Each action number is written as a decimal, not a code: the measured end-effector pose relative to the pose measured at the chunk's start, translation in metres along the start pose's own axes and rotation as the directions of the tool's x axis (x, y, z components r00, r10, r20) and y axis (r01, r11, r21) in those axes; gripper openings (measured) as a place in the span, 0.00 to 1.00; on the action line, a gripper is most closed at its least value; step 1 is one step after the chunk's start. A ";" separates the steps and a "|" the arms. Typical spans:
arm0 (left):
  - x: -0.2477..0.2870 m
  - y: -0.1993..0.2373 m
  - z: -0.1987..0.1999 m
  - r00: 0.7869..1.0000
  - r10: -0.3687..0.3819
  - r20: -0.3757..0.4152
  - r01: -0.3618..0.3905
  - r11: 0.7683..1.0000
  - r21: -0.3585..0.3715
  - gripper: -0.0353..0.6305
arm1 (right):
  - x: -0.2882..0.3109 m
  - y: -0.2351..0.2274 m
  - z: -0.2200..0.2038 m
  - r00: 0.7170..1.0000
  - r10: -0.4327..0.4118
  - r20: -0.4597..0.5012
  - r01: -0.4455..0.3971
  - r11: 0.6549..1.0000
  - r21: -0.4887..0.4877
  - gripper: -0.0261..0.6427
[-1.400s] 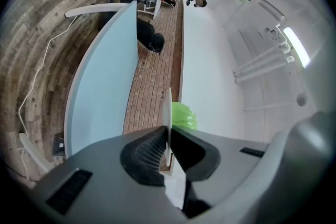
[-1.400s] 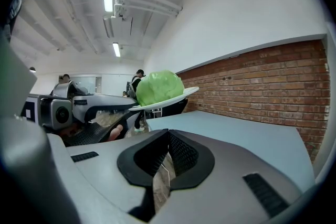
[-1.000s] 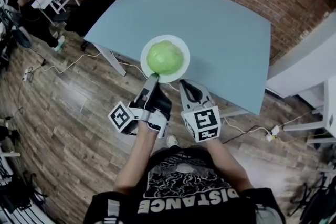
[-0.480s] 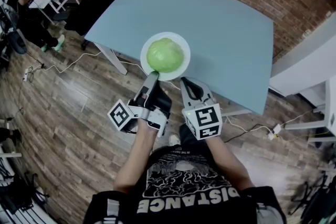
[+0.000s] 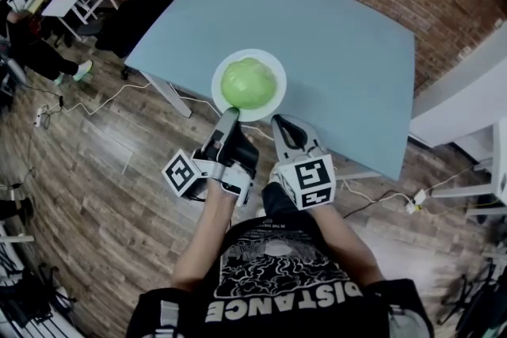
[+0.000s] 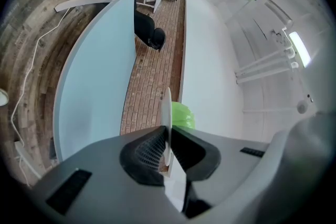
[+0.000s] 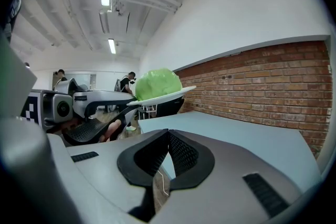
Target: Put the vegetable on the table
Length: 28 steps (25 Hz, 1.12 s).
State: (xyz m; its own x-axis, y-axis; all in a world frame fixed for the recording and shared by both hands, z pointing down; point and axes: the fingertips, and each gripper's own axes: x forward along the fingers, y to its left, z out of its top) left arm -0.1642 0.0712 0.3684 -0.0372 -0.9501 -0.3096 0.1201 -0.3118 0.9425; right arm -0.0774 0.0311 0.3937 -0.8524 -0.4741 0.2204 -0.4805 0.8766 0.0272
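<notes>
**Cabbage plate is held up over the table edge**

The left gripper is pinching the near rim of the round white plate, with one jaw on top and one below. The right gripper has its jaws pressed together with nothing between them. It sits just beside the left one, on the right. It is close to the plate but not touching it.

The round green cabbage lies in the middle of the plate. In the right gripper view the plate hangs above the flat light blue table, with a gap under it. So the plate is over the near edge of the table, but I think it is not down yet.

What is done: the vegetable is on its plate and already over the table. What is left: lower the plate until it rests on the table top, then let go of the rim.

Both of the person's arms reach forward from the body, close together. The left gripper is rolled onto its side, so its marker cube points left. The right one is upright, with its cube on top.
</notes>
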 end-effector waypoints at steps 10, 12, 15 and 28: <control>0.044 0.021 0.013 0.999 0.019 -0.027 -0.019 1.000 -0.005 0.09 | 0.032 -0.033 -0.003 1.000 -0.016 -0.017 0.017 1.000 0.018 0.05; 0.054 0.028 0.016 0.999 0.027 -0.024 -0.028 1.000 -0.014 0.09 | 0.037 -0.042 -0.005 0.999 -0.018 -0.027 0.019 1.000 0.019 0.05; 0.072 0.038 0.018 0.999 0.036 -0.025 -0.037 0.999 -0.026 0.09 | 0.048 -0.059 -0.004 0.999 -0.023 -0.032 0.024 0.999 0.023 0.05; 0.141 0.072 0.033 0.998 0.044 -0.053 -0.044 0.999 0.006 0.09 | 0.101 -0.120 -0.002 1.000 -0.013 -0.028 0.016 0.996 0.085 0.05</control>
State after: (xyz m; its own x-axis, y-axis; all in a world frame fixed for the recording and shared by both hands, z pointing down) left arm -0.1936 -0.0856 0.3969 0.0208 -0.9616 -0.2736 0.1158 -0.2695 0.9560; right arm -0.1060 -0.1216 0.4143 -0.8398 -0.4833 0.2474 -0.5097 0.8588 -0.0525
